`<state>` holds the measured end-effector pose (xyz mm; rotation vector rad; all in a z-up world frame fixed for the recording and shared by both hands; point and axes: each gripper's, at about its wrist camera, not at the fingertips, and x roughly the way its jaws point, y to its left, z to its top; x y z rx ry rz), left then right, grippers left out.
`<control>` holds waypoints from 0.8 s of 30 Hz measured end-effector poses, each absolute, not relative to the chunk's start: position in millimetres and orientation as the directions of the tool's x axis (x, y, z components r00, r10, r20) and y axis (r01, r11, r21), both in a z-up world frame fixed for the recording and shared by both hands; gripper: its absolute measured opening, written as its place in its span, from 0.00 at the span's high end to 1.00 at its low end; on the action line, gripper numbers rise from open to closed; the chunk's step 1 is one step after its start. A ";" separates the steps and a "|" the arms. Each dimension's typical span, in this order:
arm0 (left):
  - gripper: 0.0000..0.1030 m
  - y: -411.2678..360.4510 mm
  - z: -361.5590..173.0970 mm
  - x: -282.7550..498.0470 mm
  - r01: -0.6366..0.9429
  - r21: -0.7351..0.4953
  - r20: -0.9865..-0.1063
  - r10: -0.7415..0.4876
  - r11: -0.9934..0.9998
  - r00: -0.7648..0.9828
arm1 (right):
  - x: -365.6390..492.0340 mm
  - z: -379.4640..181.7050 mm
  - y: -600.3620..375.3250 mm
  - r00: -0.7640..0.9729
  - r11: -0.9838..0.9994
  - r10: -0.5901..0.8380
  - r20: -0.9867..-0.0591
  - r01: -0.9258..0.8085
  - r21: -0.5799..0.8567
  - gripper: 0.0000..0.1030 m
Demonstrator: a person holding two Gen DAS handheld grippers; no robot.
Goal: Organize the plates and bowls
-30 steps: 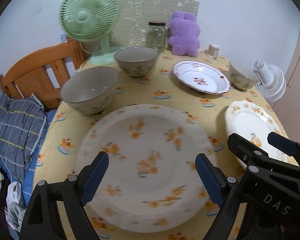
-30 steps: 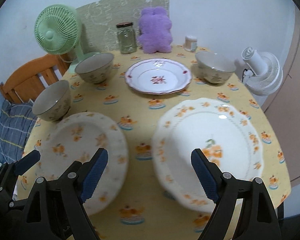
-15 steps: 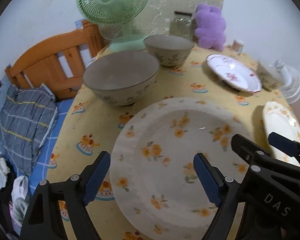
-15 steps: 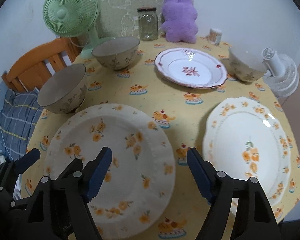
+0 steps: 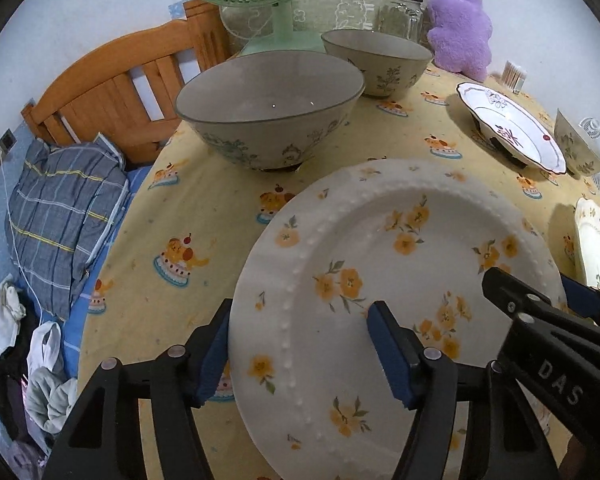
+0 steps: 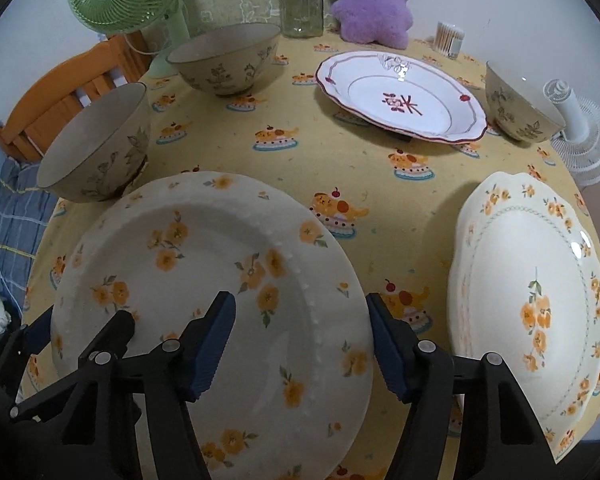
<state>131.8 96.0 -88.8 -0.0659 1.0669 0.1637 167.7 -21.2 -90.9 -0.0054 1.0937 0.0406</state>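
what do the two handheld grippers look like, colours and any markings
Both look alike: the left gripper and the right gripper have black angular plastic frames with small silver rivets, and two fingers faced with ribbed dark blue pads. In the left wrist view, the right gripper's black body carries white "DAS" lettering. No cables, hands or sleeves show.

Even, soft indoor light from overhead. Small glare spots are seen on the cream plate (image 6: 540,304) at right and inside the large bowl (image 5: 268,108). Faint shadows are cast under dishes. Strong fisheye bending and black vignetted corners; focus is sharp throughout.
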 end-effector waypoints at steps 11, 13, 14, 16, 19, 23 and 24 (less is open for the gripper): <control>0.29 94.3 -89.4 139.9 -0.137 0.030 -0.878 0.092 0.990 0.470 | 174.9 -96.5 -19.4 0.445 1.000 0.015 -0.895 -0.020 0.006 0.33; 0.23 91.6 -91.0 141.4 -0.134 0.034 -0.880 0.093 0.990 0.466 | 174.9 -97.2 -20.3 0.454 1.000 0.018 -0.891 -0.018 0.011 0.33; 0.23 90.7 -90.9 141.6 -0.139 0.039 -0.879 0.100 0.990 0.467 | 174.9 -97.3 -20.4 0.457 1.000 0.018 -0.889 -0.019 0.010 0.33; 0.23 90.0 -91.2 141.7 -0.139 0.038 -0.878 0.099 0.990 0.468 | 174.6 -97.3 -20.7 0.456 1.000 0.019 -0.890 -0.018 0.012 0.33; 0.24 91.2 -90.8 140.9 -0.130 0.028 -0.883 0.085 0.991 0.461 | 174.1 -96.5 -20.4 0.452 1.000 0.016 -0.892 -0.020 0.008 0.33; 0.25 91.2 -89.5 137.0 -0.118 0.020 -0.892 0.071 0.993 0.446 | 170.0 -95.2 -21.2 0.435 1.000 0.008 -0.900 -0.010 0.004 0.33; 0.25 91.3 -89.3 135.2 -0.116 0.019 -0.895 0.068 0.993 0.441 | 167.8 -94.8 -21.5 0.432 1.000 0.006 -0.902 -0.006 0.003 0.33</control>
